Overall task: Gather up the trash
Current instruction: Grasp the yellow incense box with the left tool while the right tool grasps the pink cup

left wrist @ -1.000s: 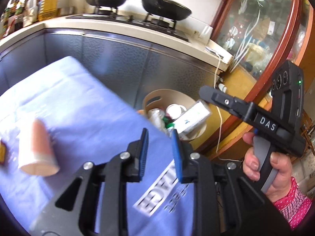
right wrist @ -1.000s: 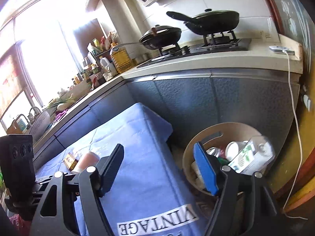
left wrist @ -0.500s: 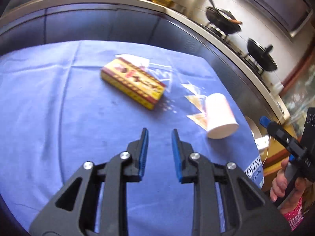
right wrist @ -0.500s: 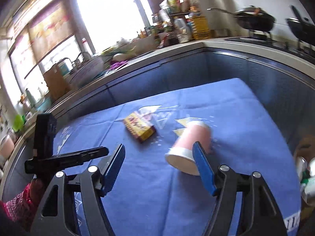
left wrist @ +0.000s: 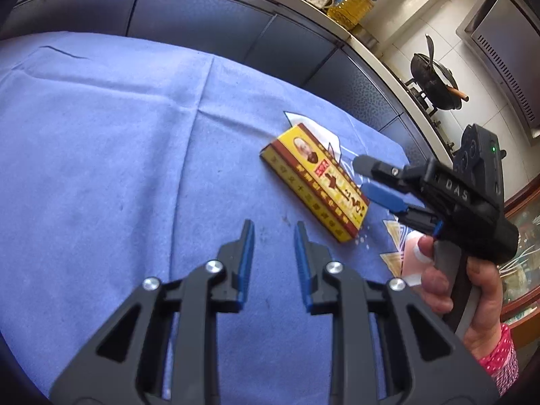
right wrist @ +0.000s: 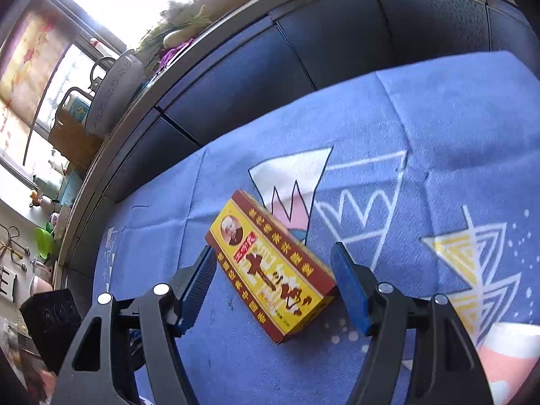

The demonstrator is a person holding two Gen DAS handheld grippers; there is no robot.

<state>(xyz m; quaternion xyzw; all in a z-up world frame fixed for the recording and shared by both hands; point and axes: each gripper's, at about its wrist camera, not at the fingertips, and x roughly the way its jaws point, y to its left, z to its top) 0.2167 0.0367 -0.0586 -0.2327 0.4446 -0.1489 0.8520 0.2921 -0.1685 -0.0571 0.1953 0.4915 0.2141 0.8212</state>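
Observation:
A yellow and red cardboard box [right wrist: 270,270] lies flat on the blue printed tablecloth [right wrist: 438,108]; it also shows in the left wrist view [left wrist: 315,182]. My right gripper [right wrist: 273,263] is open, its jaws on either side of the box's near end, low over the cloth. In the left wrist view the right gripper [left wrist: 374,179] hangs over the box's right end. My left gripper [left wrist: 271,233] is open and empty, a little to the left of the box. A pink paper cup [left wrist: 413,256] lies behind the right hand, mostly hidden.
A dark steel counter front [left wrist: 202,20] curves round the far side of the table. On it stand oil bottles [left wrist: 351,3] and a black wok [left wrist: 435,81] on the stove. A glass cabinet [left wrist: 523,236] is at the right.
Both grippers swung from the trash bin back over the table. The right gripper moved past the pink cup and came down around the yellow box. The left gripper stayed open and empty.

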